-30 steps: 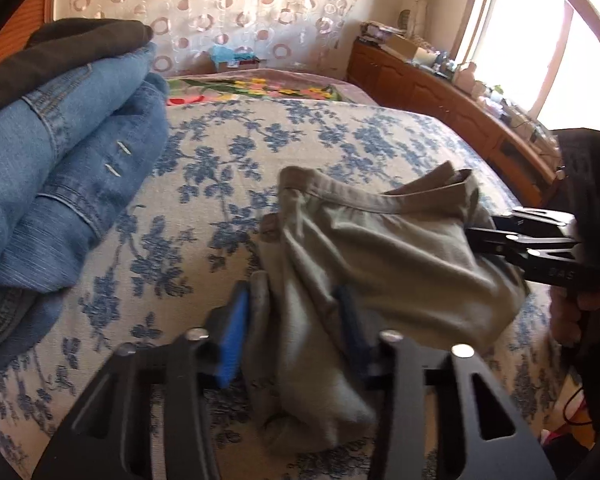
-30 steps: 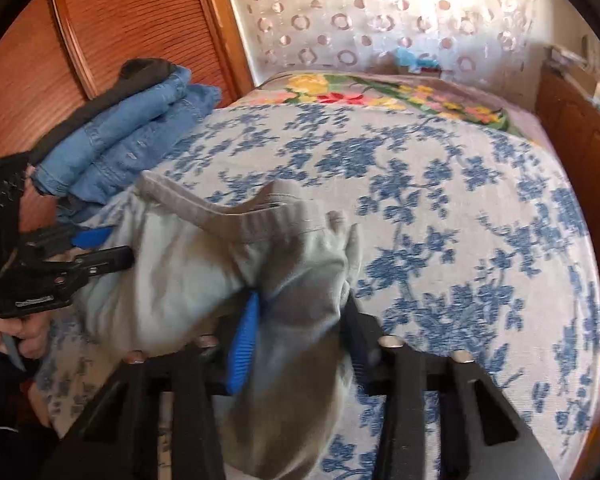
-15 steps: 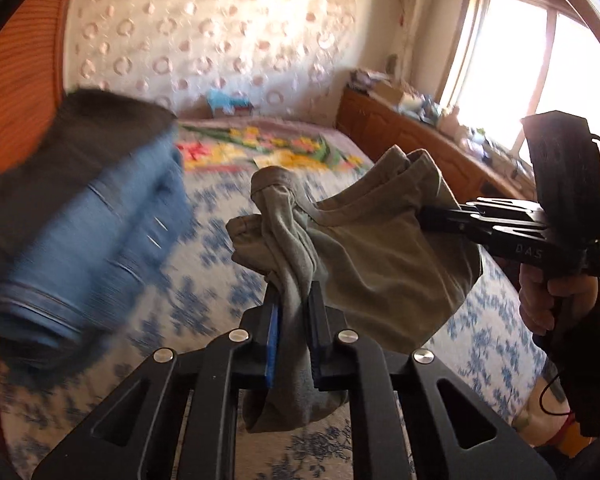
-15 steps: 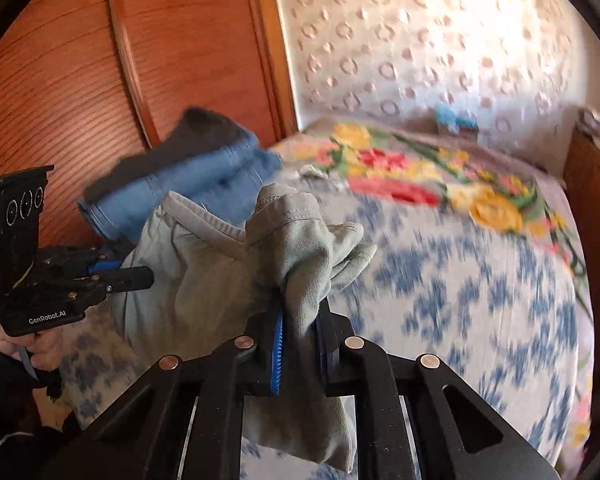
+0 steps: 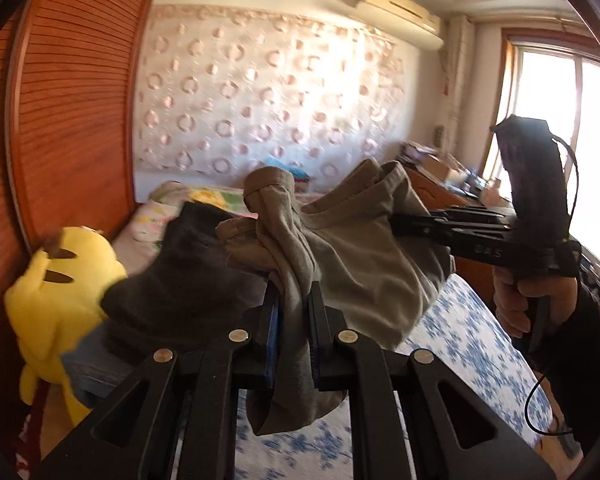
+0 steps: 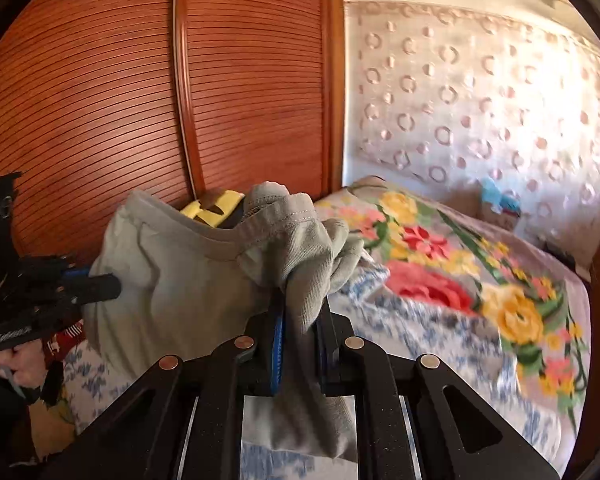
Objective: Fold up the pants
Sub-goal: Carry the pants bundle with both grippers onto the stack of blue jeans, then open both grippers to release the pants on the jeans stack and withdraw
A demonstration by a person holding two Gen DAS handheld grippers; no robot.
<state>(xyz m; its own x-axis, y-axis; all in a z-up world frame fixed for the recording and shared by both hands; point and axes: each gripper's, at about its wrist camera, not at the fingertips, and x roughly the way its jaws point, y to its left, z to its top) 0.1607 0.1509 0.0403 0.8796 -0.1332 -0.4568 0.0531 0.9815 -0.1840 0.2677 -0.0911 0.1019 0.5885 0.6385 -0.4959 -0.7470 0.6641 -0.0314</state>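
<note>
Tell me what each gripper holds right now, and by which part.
Both hold the khaki pants: the left gripper pinches one bunched end of the waistband, the right gripper the other end.

Matt cloth pants (image 5: 364,280), ribbed glossy wood wardrobe (image 6: 140,100)

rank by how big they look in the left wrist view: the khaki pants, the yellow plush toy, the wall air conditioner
1. khaki pants, largest, though they hang close to the camera, which inflates them
2. yellow plush toy, partly hidden behind the dark folded clothes
3. air conditioner, smallest, but far away on the wall
</note>
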